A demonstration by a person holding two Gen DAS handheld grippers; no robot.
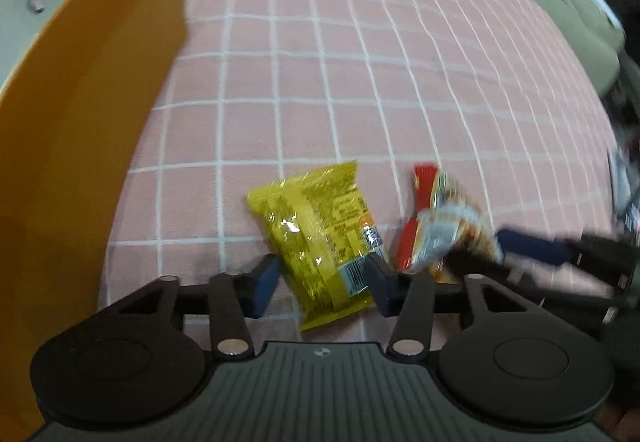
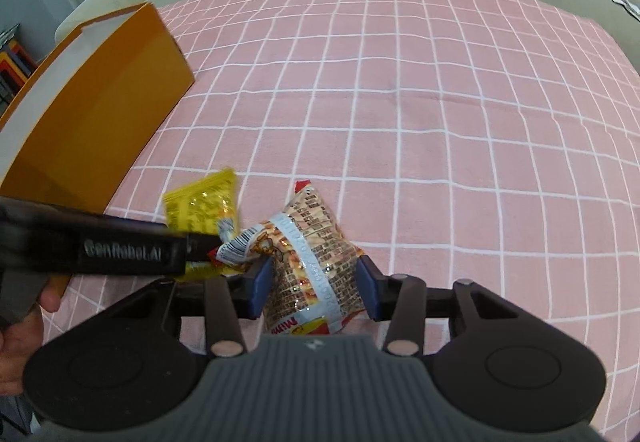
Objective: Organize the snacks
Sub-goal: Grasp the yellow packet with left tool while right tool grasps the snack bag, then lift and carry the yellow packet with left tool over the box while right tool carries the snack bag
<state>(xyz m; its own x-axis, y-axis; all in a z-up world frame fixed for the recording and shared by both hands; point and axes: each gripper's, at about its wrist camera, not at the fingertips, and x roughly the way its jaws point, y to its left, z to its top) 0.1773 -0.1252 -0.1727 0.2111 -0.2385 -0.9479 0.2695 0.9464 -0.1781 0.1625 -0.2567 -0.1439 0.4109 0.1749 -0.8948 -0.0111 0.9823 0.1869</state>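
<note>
Left gripper (image 1: 324, 278) jaws closed on yellow packet (image 1: 320, 238); right gripper (image 2: 316, 282) jaws closed on red-and-tan packet (image 2: 316, 262); both low over pink checked cloth (image 2: 440, 122), beside orange box (image 2: 100, 114)

Black claw (image 2: 314, 284) with blue pads (image 2: 260, 284), silver screws, white "GenRobot.AI" lettering.

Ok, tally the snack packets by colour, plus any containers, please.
Yellow packet: 1, between the left gripper fingers
Red-and-tan packet: 1, between the right gripper fingers
Orange box: 1
Total: 3
</note>
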